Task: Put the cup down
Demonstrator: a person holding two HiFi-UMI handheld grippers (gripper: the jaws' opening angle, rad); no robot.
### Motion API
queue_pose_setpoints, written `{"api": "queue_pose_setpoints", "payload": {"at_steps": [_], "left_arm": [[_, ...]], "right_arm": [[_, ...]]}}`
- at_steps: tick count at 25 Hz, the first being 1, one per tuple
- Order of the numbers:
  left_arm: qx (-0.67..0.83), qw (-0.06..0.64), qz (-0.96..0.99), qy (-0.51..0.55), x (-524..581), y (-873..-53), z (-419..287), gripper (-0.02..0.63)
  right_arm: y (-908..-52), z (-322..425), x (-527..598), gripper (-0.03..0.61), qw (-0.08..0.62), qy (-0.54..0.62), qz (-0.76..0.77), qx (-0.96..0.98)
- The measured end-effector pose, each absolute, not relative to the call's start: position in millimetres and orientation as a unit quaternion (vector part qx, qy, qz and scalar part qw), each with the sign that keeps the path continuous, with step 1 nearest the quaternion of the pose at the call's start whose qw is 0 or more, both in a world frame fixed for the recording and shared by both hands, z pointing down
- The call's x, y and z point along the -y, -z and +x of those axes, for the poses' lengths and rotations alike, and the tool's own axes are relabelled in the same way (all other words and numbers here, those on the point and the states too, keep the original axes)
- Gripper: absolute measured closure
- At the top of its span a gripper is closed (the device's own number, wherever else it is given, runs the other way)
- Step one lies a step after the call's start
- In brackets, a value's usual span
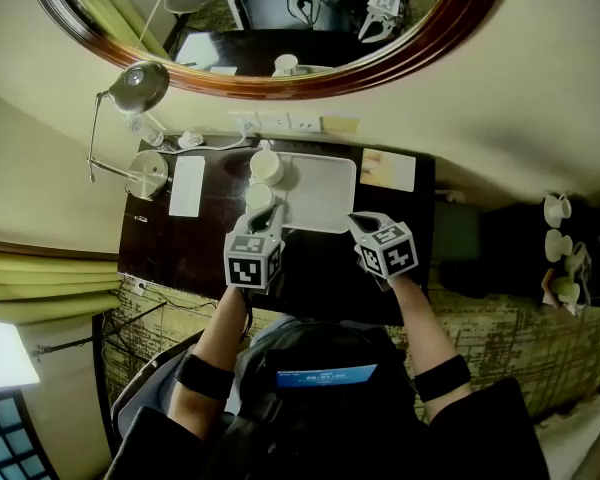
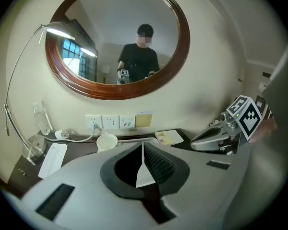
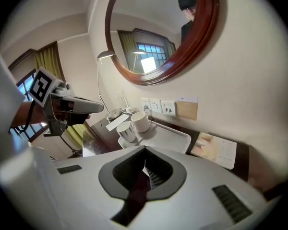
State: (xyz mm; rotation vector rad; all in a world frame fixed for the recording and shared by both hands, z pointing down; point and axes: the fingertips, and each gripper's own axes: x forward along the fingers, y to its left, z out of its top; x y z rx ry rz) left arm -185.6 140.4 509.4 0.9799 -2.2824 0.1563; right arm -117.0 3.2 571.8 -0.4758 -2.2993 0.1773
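Left gripper (image 1: 264, 218): jaws together, nothing between them
Right gripper (image 1: 360, 224): jaws together, empty
Cup (image 1: 259, 198): upright, just ahead of the left gripper's tips, at the tray (image 1: 325, 193) corner, beside second cup (image 1: 266, 167)
Judged: cup set down, ungripped; only backing away left

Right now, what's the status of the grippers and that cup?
Left gripper shut, empty. Right gripper shut, empty. Two cups upright on white tray. Nothing in the way.

Tray (image 1: 320, 193) sits mid surface (image 1: 320, 268), a cup (image 1: 267, 167) at its left end w/ another cup (image 1: 259, 198) just in front. Paper (image 1: 187, 185) left of tray, lamp (image 1: 145, 173) further left, booklet (image 1: 388, 169) on the right. Sockets (image 1: 277, 123) on wall behind, mirror (image 1: 270, 28) above em.
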Motion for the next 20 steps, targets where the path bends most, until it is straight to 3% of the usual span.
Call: {"api": "queue_pose_setpoints", "payload": {"at_steps": [20], "left_arm": [[0.862, 0.332, 0.381, -0.034, -159.0, -509.9, -148.8, 0.614]], "right_arm": [[-539.7, -71.1, 82.5, 0.578, 0.325, -0.106, -0.048, 0.938]]}}
